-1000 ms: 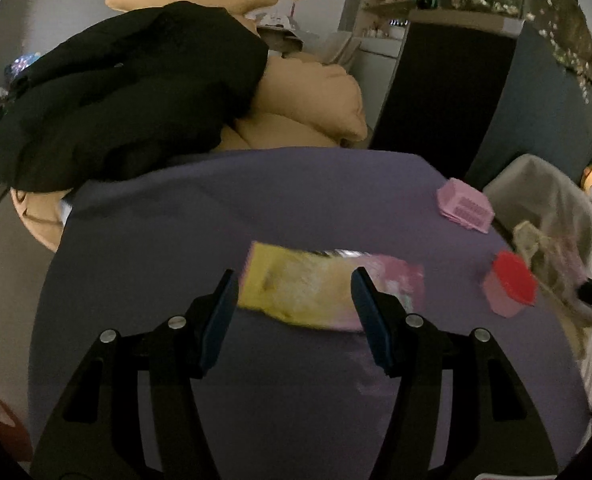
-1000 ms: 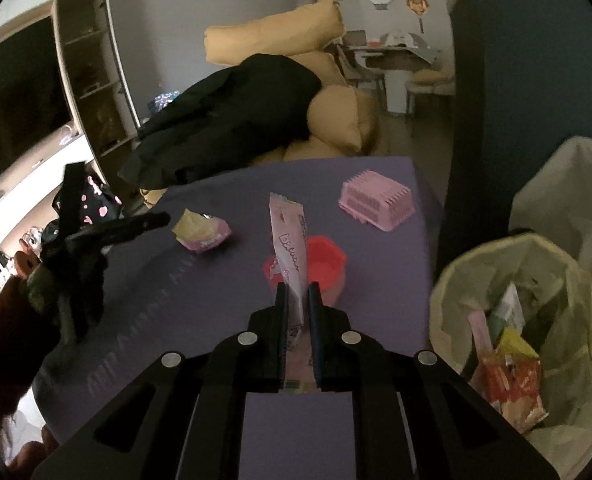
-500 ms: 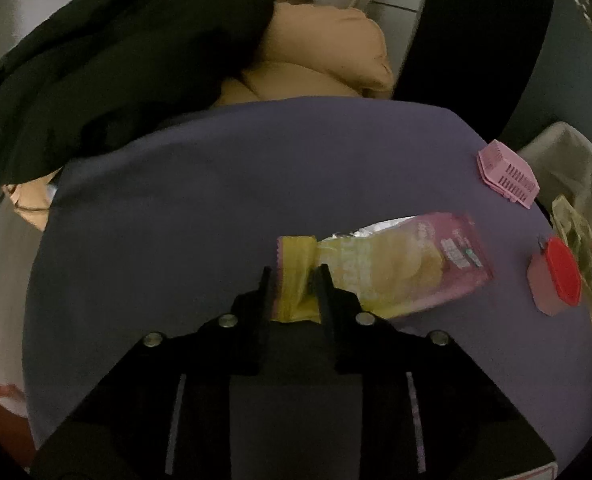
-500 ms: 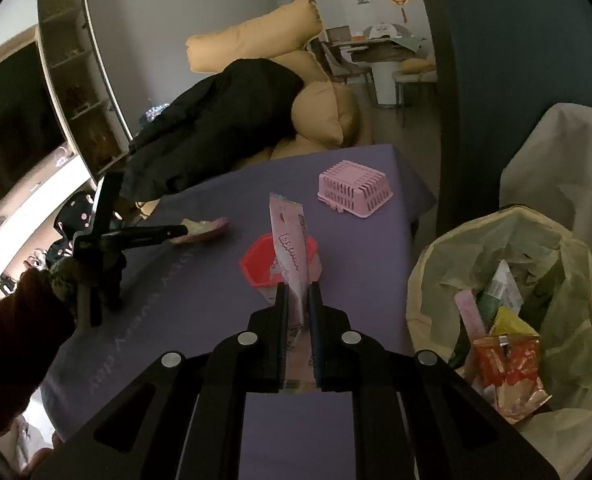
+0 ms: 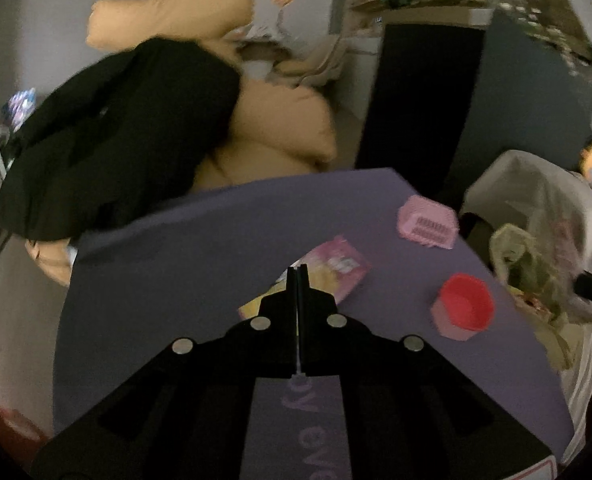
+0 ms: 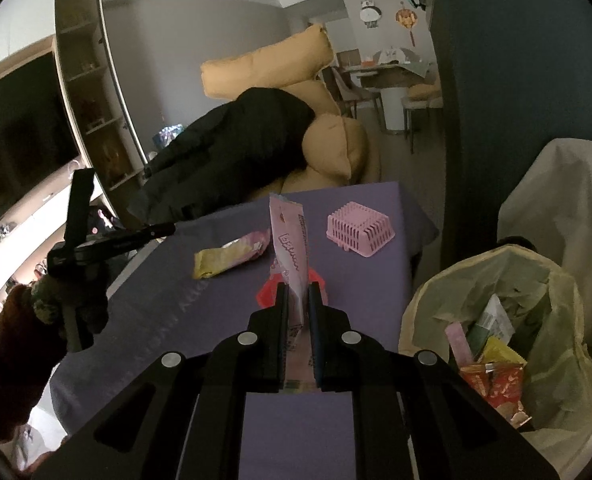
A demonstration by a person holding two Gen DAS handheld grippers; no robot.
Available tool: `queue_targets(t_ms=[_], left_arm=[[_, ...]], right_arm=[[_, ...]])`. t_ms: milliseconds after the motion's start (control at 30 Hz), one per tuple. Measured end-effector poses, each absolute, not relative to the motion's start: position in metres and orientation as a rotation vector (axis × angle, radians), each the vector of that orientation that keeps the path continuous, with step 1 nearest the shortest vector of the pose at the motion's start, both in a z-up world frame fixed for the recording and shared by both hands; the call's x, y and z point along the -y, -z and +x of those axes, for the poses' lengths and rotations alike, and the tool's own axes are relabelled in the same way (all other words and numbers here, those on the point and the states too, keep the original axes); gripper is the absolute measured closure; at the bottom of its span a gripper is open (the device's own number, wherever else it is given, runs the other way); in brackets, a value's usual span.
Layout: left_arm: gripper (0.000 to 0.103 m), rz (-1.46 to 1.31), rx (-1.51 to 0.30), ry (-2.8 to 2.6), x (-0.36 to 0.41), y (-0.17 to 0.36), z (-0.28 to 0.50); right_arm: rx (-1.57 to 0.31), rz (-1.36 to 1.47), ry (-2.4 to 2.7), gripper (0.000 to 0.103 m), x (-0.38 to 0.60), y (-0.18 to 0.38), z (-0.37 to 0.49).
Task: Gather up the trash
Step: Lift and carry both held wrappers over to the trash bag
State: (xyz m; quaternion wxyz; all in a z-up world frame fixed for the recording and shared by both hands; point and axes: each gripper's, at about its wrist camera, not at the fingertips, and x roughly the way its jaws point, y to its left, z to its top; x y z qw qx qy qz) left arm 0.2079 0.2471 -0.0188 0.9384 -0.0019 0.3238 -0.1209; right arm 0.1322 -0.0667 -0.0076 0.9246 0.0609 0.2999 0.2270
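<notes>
Low in the right wrist frame, the right gripper (image 6: 297, 300) pinches a pink sachet (image 6: 290, 240) upright above the purple table (image 6: 168, 320), whose right edge runs beside the open trash bag (image 6: 567, 320) at lower right. Beyond sit a red cup (image 6: 266, 294), a yellow-pink snack packet (image 6: 232, 254) flat on bare cloth, and a pink basket (image 6: 359, 232) near the far edge. The left wrist frame shows the left gripper (image 5: 297, 276) pressed together on nothing; only the right view shows the packet lying apart from it
</notes>
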Motion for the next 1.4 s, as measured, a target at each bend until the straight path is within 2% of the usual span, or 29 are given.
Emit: queue_targets(t_ms=[67,100,133,167,300,433,600,667,700,733,867,1000,1200,1400], left_arm=[[0.09,0.018,-0.613,0.312,-0.244,0.017,0.203],[0.065,0.027,-0.584,0.339,-0.246,0.018,0.201],[0.045,0.035,-0.567,0.346,-0.247,0.02,0.201],[0.044,0.052,-0.545,0.347,-0.249,0.026,0.203],[0.044,0.113,-0.647,0.342,-0.252,0.052,0.231],[0.044,0.072,-0.793,0.324,-0.263,0.084,0.264],[0.044,0.035,-0.893,0.318,-0.267,0.103,0.284],[0.054,0.044,-0.9,0.335,-0.262,0.103,0.281],[0.066,0.047,-0.907,0.34,-0.259,0.104,0.279],[0.074,0.054,-0.909,0.333,-0.255,0.105,0.275],[0.091,0.041,-0.887,0.26,-0.244,0.097,0.258],[0.095,-0.044,-0.855,0.218,-0.243,0.072,0.233],[0.094,-0.079,-0.695,0.176,-0.229,-0.001,0.184],[0.094,-0.057,-0.617,0.162,-0.191,-0.055,0.149]], right_arm=[[-0.611,0.127,-0.464,0.092,0.07,0.007,0.131],[-0.608,0.125,-0.461,0.092,0.072,0.007,0.13],[-0.607,0.123,-0.457,0.092,0.074,0.008,0.129],[-0.608,0.123,-0.455,0.092,0.076,0.009,0.128],[-0.63,0.131,-0.435,0.092,0.084,0.014,0.129],[-0.652,0.137,-0.423,0.092,0.088,0.023,0.132],[-0.675,0.143,-0.423,0.092,0.087,0.03,0.136],[-0.68,0.148,-0.428,0.092,0.087,0.033,0.137],[-0.682,0.149,-0.431,0.092,0.086,0.033,0.138],[-0.682,0.149,-0.434,0.092,0.085,0.033,0.138],[-0.672,0.132,-0.445,0.092,0.081,0.029,0.138],[-0.633,0.097,-0.454,0.092,0.079,0.015,0.137],[-0.547,0.02,-0.468,0.092,0.076,-0.019,0.134],[-0.463,-0.033,-0.474,0.092,0.084,-0.052,0.128]])
